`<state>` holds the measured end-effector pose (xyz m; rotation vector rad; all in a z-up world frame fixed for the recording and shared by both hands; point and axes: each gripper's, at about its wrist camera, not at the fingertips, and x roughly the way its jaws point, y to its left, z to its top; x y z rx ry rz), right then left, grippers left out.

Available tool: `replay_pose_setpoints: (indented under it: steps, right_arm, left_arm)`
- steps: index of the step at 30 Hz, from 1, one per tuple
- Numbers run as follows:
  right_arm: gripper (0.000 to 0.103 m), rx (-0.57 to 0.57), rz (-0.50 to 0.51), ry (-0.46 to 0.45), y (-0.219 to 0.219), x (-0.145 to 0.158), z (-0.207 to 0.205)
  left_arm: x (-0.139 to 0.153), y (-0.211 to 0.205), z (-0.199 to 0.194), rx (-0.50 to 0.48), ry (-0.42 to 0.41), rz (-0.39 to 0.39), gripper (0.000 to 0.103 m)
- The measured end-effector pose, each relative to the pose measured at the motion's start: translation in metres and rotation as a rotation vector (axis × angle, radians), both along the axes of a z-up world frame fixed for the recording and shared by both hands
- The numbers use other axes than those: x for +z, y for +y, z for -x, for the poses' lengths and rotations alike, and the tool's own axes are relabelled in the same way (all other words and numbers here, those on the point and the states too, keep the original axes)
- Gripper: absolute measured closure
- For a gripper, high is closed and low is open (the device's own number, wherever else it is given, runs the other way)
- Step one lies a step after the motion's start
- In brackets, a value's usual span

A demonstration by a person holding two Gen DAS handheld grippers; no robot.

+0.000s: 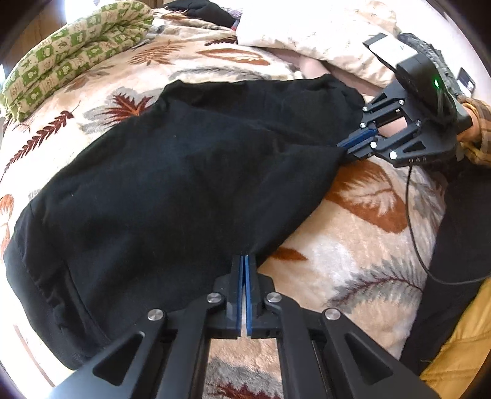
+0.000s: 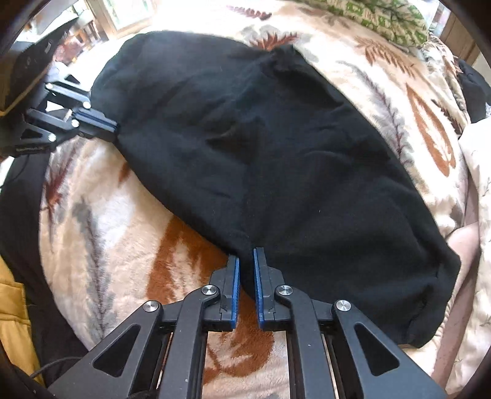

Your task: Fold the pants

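Pinching one pair of black pants (image 1: 172,184) with my left hand-held gripper (image 1: 245,261); my right hand-held gripper (image 2: 245,256) is sitting slightly apart on the bed (image 2: 122,214).

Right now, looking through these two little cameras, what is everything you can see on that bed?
black pants: one, black, spread across the middle of the blanket, near edge at both grippers.
leaf-print blanket: one, cream with rust and grey leaves, covering the bed under the pants.
green patterned quilt: one, green and beige, bunched at the far edge.
cream bedding: one, off-white, piled at the far side.
dark garment: one, black, far edge, mostly hidden.
left gripper: one, black with blue pads, shut on the pants' near edge.
right gripper: one, black with blue pads, fingers slightly apart at the pants' edge.
person's hand: one, plaid sleeve, behind the right gripper.
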<state>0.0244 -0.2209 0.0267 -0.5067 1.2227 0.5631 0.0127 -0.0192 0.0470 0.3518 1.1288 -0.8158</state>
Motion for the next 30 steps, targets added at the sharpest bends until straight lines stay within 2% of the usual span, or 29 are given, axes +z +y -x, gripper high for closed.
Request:
replay_pose_setpoints:
  steps: [2,4,5,6,7,9,11,13,15,18,19,20,22,25,26,27,28,30]
  right_arm:
    - [0.092,0.017,0.018,-0.022,0.003,-0.003,0.002]
    - [0.076,0.027,0.015,-0.006,0.005,0.000,0.006]
    - [0.063,0.022,0.012,0.002,0.005,0.002,0.007]
    - [0.060,0.013,0.010,0.003,0.005,0.006,0.007]
    - [0.060,0.008,-0.002,0.002,0.005,0.010,0.007]
    - [0.060,-0.006,-0.061,0.010,0.005,0.023,0.006]
    - [0.060,-0.021,-0.138,-0.001,0.004,0.041,0.000]
    - [0.058,-0.052,-0.202,-0.026,0.002,0.054,-0.013]
    - [0.049,-0.110,-0.259,-0.061,0.001,0.062,-0.034]
    - [0.049,-0.173,-0.308,-0.108,0.011,0.060,-0.072]
    - [0.049,-0.185,-0.312,-0.123,0.017,0.058,-0.084]
    - [0.049,-0.189,-0.313,-0.136,0.024,0.057,-0.094]
    - [0.049,-0.192,-0.325,-0.151,0.044,0.052,-0.114]
    - [0.055,-0.184,-0.304,-0.147,0.071,0.045,-0.143]
    - [0.062,-0.180,-0.288,-0.144,0.078,0.041,-0.150]
    - [0.085,-0.187,-0.258,-0.123,0.084,0.035,-0.158]
    - [0.094,-0.197,-0.233,-0.108,0.086,0.030,-0.162]
    - [0.095,-0.197,-0.229,-0.131,0.087,0.032,-0.167]
  left_arm:
    - [-0.003,0.000,-0.003,0.026,0.019,0.010,0.100]
    - [0.002,0.001,-0.004,0.042,0.015,0.019,0.099]
    - [0.005,0.002,-0.003,0.045,0.010,0.017,0.097]
    - [0.010,0.004,-0.003,0.053,-0.001,0.015,0.096]
    - [0.017,0.008,-0.002,0.059,-0.016,0.027,0.093]
    - [0.029,0.020,-0.003,0.082,-0.029,0.068,0.079]
    - [0.039,0.036,-0.010,0.132,-0.042,0.108,0.059]
    - [0.040,0.058,-0.025,0.226,-0.048,0.126,0.057]
    - [0.033,0.076,-0.046,0.338,-0.035,0.129,0.057]
    - [0.020,0.097,-0.073,0.490,-0.048,0.078,0.057]
    - [0.014,0.101,-0.080,0.525,-0.053,0.034,0.060]
    - [0.008,0.104,-0.085,0.546,-0.054,-0.011,0.077]
    - [0.002,0.107,-0.088,0.560,-0.077,-0.067,0.090]
    - [0.001,0.107,-0.091,0.543,-0.075,-0.077,0.090]
    - [0.000,0.106,-0.091,0.533,-0.081,-0.090,0.090]
    - [-0.001,0.104,-0.092,0.521,-0.089,-0.106,0.090]
    - [-0.001,0.104,-0.093,0.503,-0.096,-0.117,0.090]
    - [-0.001,0.103,-0.092,0.501,-0.093,-0.115,0.090]
